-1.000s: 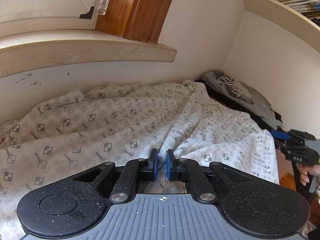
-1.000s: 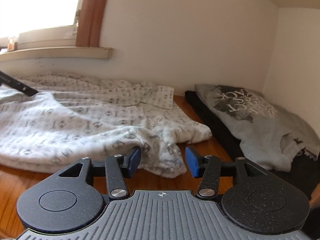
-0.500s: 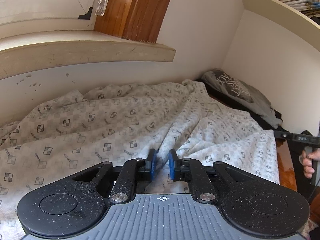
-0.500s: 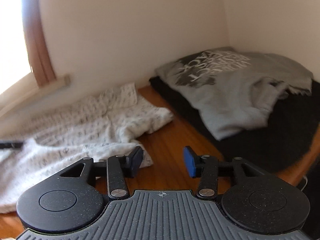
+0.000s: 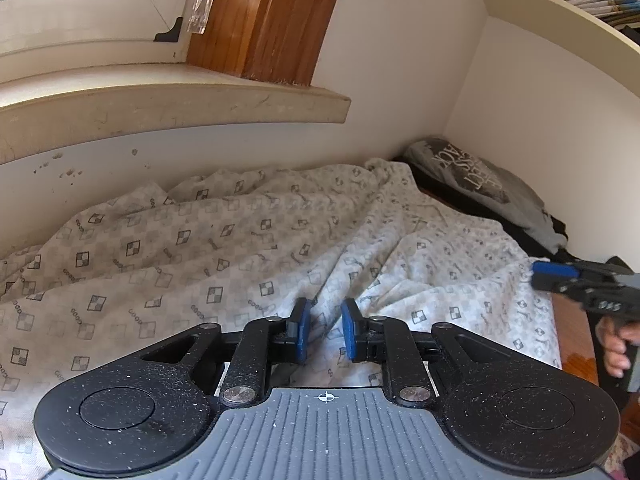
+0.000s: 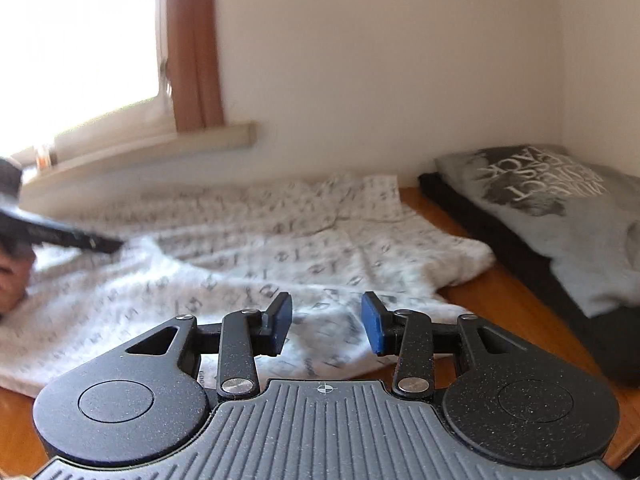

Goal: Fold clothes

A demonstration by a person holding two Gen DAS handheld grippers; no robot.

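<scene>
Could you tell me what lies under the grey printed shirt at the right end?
The grey printed shirt lies on a black cloth, which rests on the wooden surface. How far that black cloth runs beneath the shirt is covered and cannot be seen.

Grey t-shirt (image 6: 560, 216) at right of frame, large upside-down print, the word "BACK" readable, other lines unclear, patterned white cloth (image 5: 240, 248) with tiny repeated lettering, too small to read

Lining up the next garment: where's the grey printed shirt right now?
The grey printed shirt lies on a dark garment in the far right corner by the walls, right of the white patterned cloth, wood showing between them.
</scene>
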